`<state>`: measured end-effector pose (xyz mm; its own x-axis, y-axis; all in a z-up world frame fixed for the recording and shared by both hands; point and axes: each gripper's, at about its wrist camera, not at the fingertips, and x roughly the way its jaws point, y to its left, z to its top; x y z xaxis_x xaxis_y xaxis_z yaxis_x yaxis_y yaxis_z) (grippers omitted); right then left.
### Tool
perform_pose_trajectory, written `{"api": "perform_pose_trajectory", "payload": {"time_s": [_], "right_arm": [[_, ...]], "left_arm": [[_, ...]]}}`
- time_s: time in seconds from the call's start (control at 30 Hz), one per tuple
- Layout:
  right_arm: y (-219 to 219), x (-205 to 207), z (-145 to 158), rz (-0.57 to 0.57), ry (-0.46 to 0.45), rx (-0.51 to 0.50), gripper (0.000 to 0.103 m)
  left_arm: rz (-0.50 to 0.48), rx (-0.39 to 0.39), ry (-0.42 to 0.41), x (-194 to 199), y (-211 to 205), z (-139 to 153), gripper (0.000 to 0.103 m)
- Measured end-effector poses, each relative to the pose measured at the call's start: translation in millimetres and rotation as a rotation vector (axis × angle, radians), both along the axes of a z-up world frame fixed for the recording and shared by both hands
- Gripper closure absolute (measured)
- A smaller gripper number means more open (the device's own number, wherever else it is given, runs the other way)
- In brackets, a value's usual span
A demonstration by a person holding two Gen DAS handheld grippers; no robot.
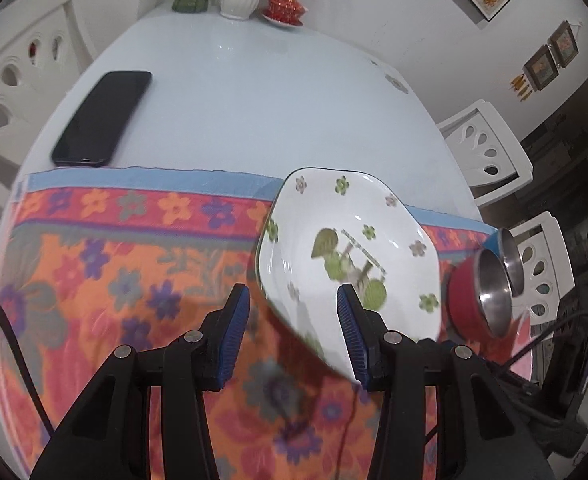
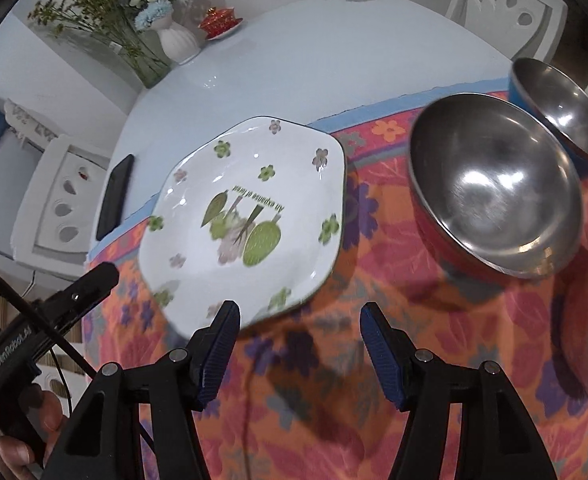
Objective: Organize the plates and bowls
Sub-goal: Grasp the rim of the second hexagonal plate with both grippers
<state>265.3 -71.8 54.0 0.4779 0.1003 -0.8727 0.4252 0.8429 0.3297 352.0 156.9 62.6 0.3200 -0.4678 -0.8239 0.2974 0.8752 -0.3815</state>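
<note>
Left wrist view shows a phone [image 1: 102, 118] on the bare table [image 1: 254, 100], beyond the left gripper [image 1: 294, 336], parted and empty. Only the right wrist view shows both bowls' [image 2: 493, 184] insides beside the plate [image 2: 246, 216] on the cloth [image 2: 373, 360]; the right gripper [image 2: 297, 354] is released.

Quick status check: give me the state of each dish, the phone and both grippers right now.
Plate: upright, empty, flat on the cloth, not gripped.
Red bowl: upright, empty, beside the plate.
Blue bowl: upright, empty, behind the red bowl.
Phone: screen dark, lying on the bare table.
Left gripper: fingers apart, holding nothing.
Right gripper: fingers apart, holding nothing.
</note>
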Motion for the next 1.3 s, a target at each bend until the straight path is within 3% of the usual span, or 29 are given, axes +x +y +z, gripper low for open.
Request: {"api": "perform_pose_trajectory", "payload": {"time_s": [0.2,0.4,0.57,0.7,0.87,0.97,1.13,1.3], "right_arm": [[-6.9,18.9,-14.0,-0.005,-0.001,-0.006,0.042],[-7.9,37.5,-25.5,0.016,-0.009,-0.027,0.053],[-6.9,45.3,-29.7,0.063,-0.028,-0.095,0.057],[-3.8,46.4,-28.9,0.118,-0.043,-0.153,0.061],[8.9,44.8,-22.0,0.200,-0.069,-0.249,0.061],[15.9,40.4,-16.2,0.254,-0.092,-0.282,0.061],[27.4,32.4,-11.1,0.316,-0.108,-0.253,0.061],[58.7,18.1,-8.1,0.391,-0.108,-0.231,0.061]], "left_arm": [[-0.020,-0.010,0.018,26.7,-12.3,-20.7,0.061],[-0.058,-0.019,0.020,43.6,-21.8,-33.7,0.063],[-0.096,-0.024,0.035,47.4,-28.8,-44.3,0.063],[-0.117,-0.004,-0.004,45.6,-32.7,-44.8,0.063],[-0.151,0.033,-0.064,35.1,-34.9,-40.6,0.063],[-0.143,0.010,-0.080,24.6,-26.3,-34.3,0.063],[-0.126,0.032,-0.119,-3.1,-4.8,-22.0,0.063],[-0.059,0.045,-0.106,-35.6,33.0,-15.8,0.063]]}}
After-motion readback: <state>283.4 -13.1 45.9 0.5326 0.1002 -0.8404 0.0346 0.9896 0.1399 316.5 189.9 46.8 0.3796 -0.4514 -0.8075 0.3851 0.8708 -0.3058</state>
